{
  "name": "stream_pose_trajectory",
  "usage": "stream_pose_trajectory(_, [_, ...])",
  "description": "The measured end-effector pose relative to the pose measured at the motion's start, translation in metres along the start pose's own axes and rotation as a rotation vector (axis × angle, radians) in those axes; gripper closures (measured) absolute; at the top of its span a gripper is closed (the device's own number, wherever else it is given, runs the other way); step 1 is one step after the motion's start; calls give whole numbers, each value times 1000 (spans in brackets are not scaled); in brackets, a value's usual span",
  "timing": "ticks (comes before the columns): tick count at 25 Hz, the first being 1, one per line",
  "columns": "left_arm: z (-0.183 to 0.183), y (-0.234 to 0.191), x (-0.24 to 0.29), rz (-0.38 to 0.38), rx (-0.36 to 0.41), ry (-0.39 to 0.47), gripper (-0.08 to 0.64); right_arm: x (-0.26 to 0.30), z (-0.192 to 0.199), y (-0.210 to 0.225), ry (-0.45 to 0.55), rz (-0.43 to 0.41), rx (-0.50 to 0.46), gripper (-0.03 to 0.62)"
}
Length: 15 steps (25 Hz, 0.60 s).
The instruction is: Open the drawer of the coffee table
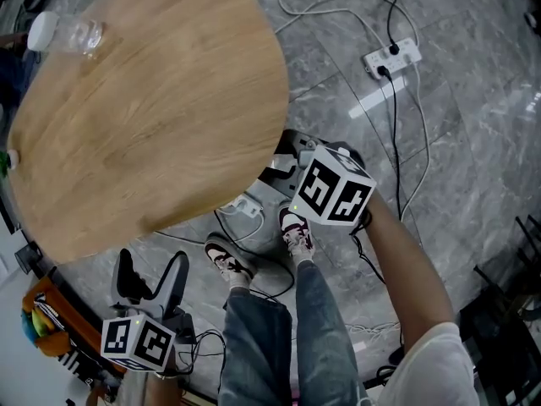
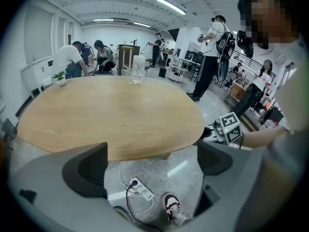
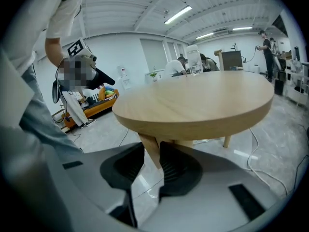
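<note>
Under the near edge of the coffee table [image 1: 144,108] is where the drawer should sit, but no view shows it or a handle; I'd judge it a light, stiff wooden box on runners, best caught by its pull or lower lip and drawn straight out. Left gripper [image 2: 152,161] hangs beside the table, tongs spread wide and empty; right gripper [image 3: 152,151] sits low at the table's edge, tongs almost pressed together, a thin gap, pinching nothing. Smooth wood top with a water bottle [image 1: 68,34] on its far side, grey stone floor [image 1: 482,100] around the table, power strip [image 1: 391,57] and cables nearby.
</note>
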<state>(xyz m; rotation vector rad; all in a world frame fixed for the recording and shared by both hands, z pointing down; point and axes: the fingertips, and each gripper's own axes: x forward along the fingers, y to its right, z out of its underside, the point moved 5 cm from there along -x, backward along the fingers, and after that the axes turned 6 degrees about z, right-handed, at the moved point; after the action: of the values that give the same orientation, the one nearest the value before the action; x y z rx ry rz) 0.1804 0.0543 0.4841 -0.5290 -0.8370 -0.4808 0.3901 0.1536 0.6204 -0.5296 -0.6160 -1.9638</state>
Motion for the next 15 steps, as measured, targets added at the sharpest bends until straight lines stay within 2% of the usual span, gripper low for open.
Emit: stream_pose_trajectory(15, [4, -4, 0, -2, 3, -17, -14, -19, 21, -47, -51, -112, -75, 497])
